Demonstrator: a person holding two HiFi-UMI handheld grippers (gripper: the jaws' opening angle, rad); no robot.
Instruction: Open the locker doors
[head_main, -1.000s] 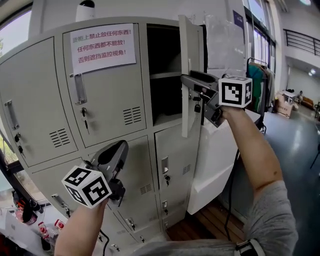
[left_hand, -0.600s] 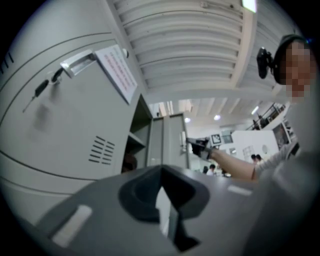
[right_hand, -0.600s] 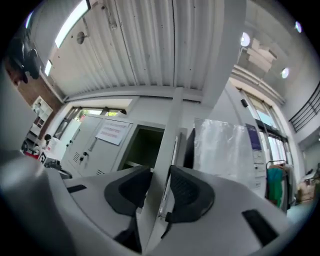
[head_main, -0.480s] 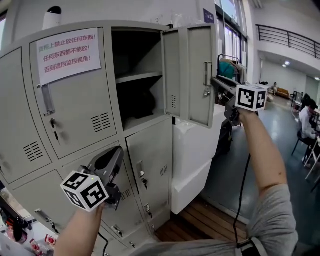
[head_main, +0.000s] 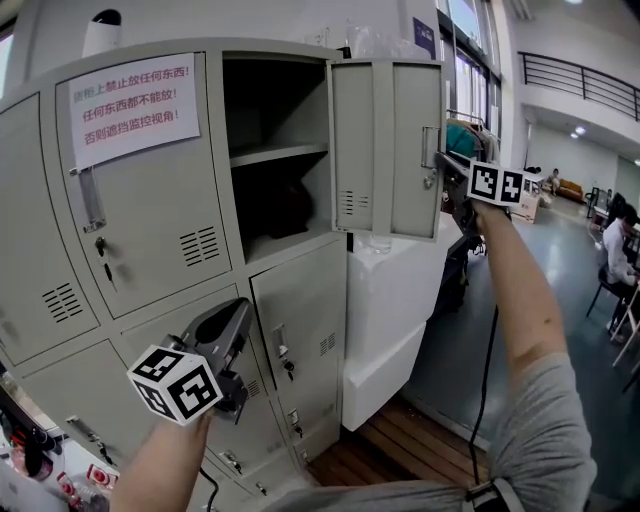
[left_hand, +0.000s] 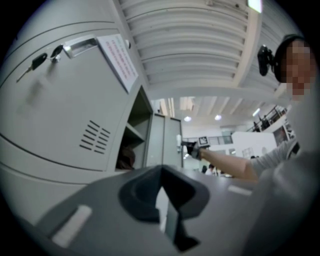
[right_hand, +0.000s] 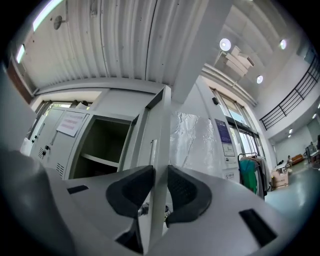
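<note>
Before me, the open door (head_main: 385, 145) hung right of its compartment (head_main: 270, 110), a shelf (head_main: 278, 153) inside; left, a notice (head_main: 135, 97) sat on the shut door (head_main: 150, 220); lower lockers (head_main: 300, 345) stood beneath.

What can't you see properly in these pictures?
- Dark lump in the open locker: head view, lost in shadow.
- Lowest lockers: head view, cut off by the bottom edge.
- Sign print: left gripper view, too small and slanted to read.
</note>
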